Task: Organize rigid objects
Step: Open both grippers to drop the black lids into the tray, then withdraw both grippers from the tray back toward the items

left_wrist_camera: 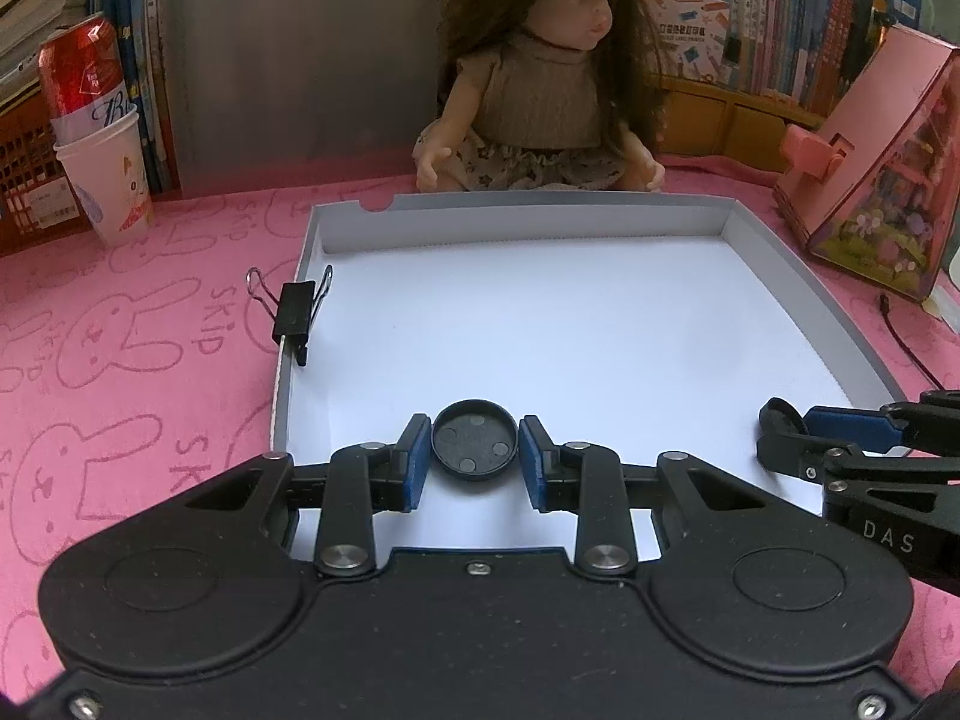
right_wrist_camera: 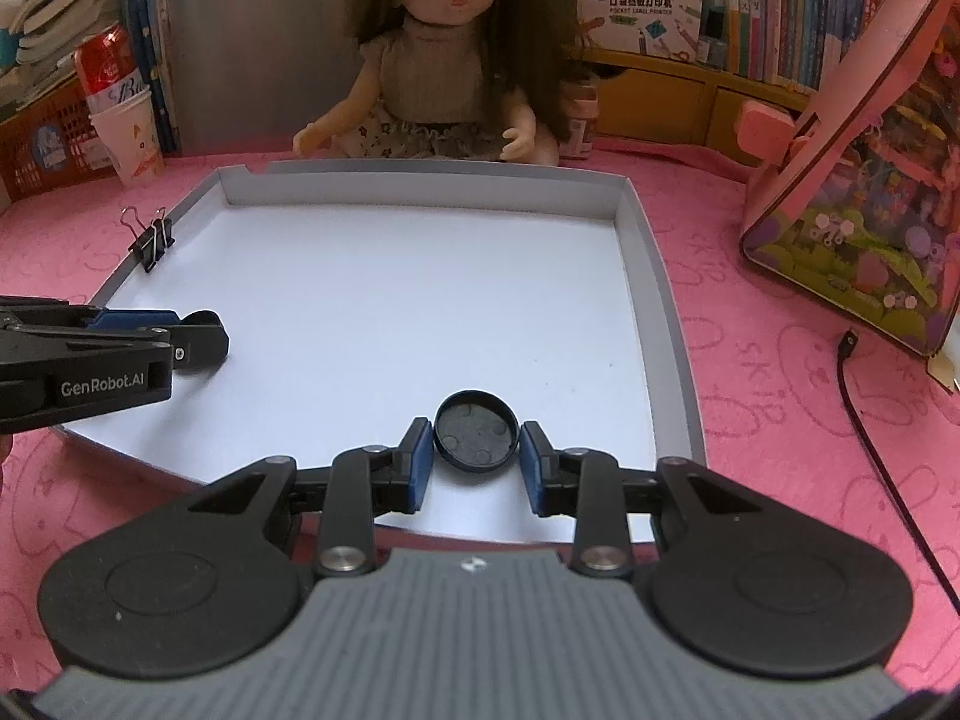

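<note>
Left tool: our left tool [left_wrist_camera: 475,456] is clamped on a round black cap [left_wrist_camera: 475,440], blue pads pressing its two sides, underside turned toward us. We see it again in the right wrist view [right_wrist_camera: 201,339], coming in from the left over the tray.
Right tool: our right tool [right_wrist_camera: 476,447] is likewise clamped on a second black cap [right_wrist_camera: 476,431], held the same way above the near part of the tray. In the left wrist view it enters from the right edge [left_wrist_camera: 780,426], a dark cap edge at its tip.
Tray: we see a shallow grey-walled tray [left_wrist_camera: 810,276] with a white floor lying on the pink counter [left_wrist_camera: 120,330], which bears rabbit outlines.
Binder clip: a black binder clip [left_wrist_camera: 294,312] sits clipped on the tray's left wall, toward the far end, wire handles raised.
Doll: a long-haired doll [left_wrist_camera: 540,78] sits just beyond the tray's far wall.
Far left: we find a red can [left_wrist_camera: 78,72] standing in a white paper cup [left_wrist_camera: 114,180].
Right: a pink house-shaped box [right_wrist_camera: 870,180] stands well apart from the tray, with a black cable [right_wrist_camera: 870,420] lying on the counter near it.
Background: shelves of books [left_wrist_camera: 810,12] run behind everything.
</note>
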{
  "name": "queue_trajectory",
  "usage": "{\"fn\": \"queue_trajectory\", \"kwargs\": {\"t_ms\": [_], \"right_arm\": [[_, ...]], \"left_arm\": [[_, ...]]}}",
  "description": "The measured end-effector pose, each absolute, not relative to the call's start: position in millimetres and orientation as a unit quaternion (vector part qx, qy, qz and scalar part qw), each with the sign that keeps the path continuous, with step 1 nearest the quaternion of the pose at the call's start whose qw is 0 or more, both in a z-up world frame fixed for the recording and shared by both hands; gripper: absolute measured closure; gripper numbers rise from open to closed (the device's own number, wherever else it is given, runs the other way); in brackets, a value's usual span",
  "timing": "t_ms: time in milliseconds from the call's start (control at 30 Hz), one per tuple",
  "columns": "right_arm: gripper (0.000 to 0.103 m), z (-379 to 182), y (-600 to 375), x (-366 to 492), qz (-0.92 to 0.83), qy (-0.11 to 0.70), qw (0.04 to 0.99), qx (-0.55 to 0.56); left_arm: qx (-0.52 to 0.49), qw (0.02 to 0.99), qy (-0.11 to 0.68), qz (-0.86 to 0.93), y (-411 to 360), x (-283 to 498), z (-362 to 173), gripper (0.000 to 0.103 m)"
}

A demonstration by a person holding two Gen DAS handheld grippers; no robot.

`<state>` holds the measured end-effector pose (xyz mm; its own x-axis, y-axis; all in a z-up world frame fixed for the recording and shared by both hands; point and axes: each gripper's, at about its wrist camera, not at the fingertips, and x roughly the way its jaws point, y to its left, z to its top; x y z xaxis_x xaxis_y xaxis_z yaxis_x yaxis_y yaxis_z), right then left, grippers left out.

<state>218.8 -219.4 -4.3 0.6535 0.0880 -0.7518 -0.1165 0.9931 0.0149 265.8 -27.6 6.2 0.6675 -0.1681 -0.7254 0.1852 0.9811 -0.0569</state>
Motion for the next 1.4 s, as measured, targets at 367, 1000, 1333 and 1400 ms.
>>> {"fn": "queue_trajectory", "kwargs": {"t_ms": [367,1000,1333,1400], "right_arm": [[0.045,3.2,-220.1,213.1,0.059,0.398,0.915,-0.013],[0.025,34.3,-232.2,159.3,0.057,0.358,0.932,-0.013],[0.017,36.4,-239.7,110.9,0.071,0.339,0.938,-0.014],[0.017,34.6,-242.0,101.3,0.074,0.337,0.939,-0.013]], "left_arm": [[0.01,0.916,0.389,-0.103,-28.3,259.5,12.1,0.062],[0.034,0.933,0.347,-0.091,-40.1,204.3,41.1,0.042],[0.029,0.941,0.327,-0.088,-37.8,149.8,52.3,0.037],[0.026,0.941,0.324,-0.088,-36.2,137.1,52.9,0.036]]}}
